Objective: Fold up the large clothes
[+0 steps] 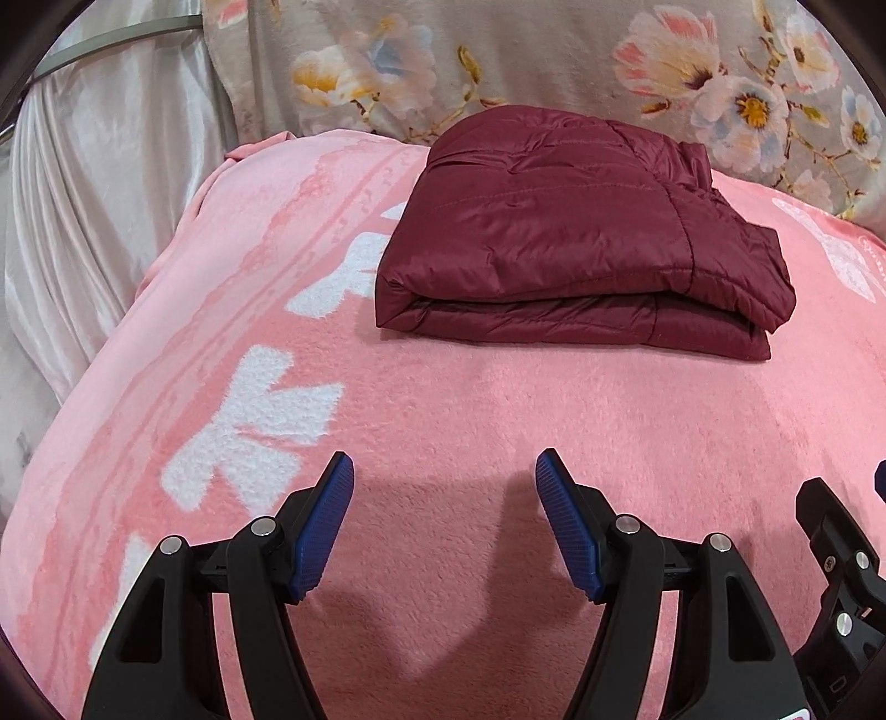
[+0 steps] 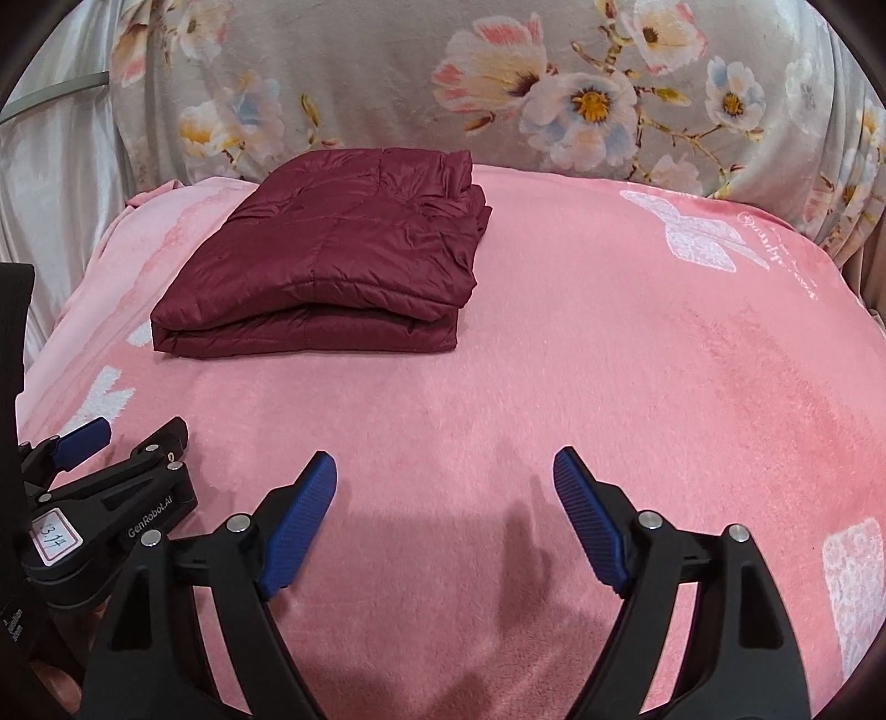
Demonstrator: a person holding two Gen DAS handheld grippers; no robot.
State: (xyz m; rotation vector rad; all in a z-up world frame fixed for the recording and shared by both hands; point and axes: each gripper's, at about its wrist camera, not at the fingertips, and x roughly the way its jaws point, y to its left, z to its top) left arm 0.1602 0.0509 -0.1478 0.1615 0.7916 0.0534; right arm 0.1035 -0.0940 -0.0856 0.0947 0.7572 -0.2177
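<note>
A maroon quilted jacket (image 1: 576, 238) lies folded into a thick rectangle on the pink blanket (image 1: 454, 421), toward its far side. It also shows in the right wrist view (image 2: 332, 266), at the left. My left gripper (image 1: 444, 471) is open and empty, hovering over the blanket well in front of the jacket. My right gripper (image 2: 444, 468) is open and empty too, over the blanket's near middle, to the right of the jacket. The left gripper also shows at the left edge of the right wrist view (image 2: 133, 437).
The pink blanket (image 2: 609, 360) has white bow and letter patterns. A grey floral fabric (image 2: 498, 83) rises behind it. Pale satin drapery (image 1: 99, 221) hangs at the left, with a metal rail (image 1: 111, 39) above.
</note>
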